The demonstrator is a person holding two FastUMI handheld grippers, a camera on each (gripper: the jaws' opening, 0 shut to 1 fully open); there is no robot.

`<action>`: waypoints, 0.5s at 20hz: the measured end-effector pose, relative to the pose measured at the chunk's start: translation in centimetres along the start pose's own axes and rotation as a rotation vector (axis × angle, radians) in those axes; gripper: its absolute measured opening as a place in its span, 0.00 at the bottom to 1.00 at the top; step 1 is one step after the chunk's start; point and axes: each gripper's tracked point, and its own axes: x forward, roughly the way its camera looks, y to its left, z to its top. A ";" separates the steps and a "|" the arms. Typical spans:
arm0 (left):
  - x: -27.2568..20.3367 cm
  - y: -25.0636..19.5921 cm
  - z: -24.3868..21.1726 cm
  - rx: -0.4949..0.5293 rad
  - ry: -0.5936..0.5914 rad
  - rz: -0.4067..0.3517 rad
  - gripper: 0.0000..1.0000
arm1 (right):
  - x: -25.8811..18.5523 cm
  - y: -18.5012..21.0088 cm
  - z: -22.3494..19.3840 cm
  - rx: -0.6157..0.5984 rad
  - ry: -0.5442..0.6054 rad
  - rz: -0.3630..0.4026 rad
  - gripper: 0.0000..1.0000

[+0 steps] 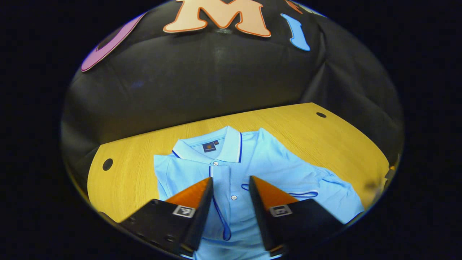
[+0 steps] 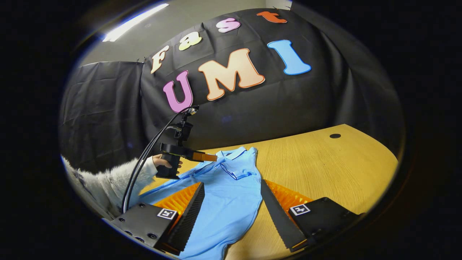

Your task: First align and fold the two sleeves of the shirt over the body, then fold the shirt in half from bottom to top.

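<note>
Hovering spread above the shirt, the left tongs (image 1: 230,189) are gripping nothing, their two fingers standing well apart over the button placket. In the left gripper view the light blue polo shirt (image 1: 252,162) is lying face up on the wooden desk (image 1: 317,133), its collar (image 1: 216,146) pointing toward the far black cloth wall and one short sleeve (image 1: 335,191) spreading out to the right. A dark blue trimmed edge is lying across the chest near the right finger.

The right tongs (image 2: 231,196) are also standing wide apart, pinching nothing, with the lower body of the shirt (image 2: 231,195) lying flat between and beneath their fingers. In the right gripper view the left tongs (image 2: 205,156) are showing farther off, held level above the collar end of the shirt by a hand (image 2: 164,162) coming out of a fluffy pale sleeve (image 2: 108,180); a black cable (image 2: 144,159) is arching up from that device. The shirt is lying toward the left part of the desk (image 2: 325,166), and a small round hole (image 2: 335,136) is sitting in the far right corner of the wood.
</note>
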 end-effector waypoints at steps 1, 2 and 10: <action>-0.5 -0.3 -0.4 -0.005 0.008 0.005 0.90 | 0.1 0.0 -0.3 -0.007 0.008 0.003 0.97; -1.4 -0.9 -0.6 -0.017 0.014 -0.003 0.98 | 0.2 0.2 -0.4 -0.010 0.012 0.004 0.97; -14.0 -5.2 -4.2 -0.119 -0.022 -0.104 0.96 | -0.2 1.5 -1.5 -0.022 0.054 0.023 0.97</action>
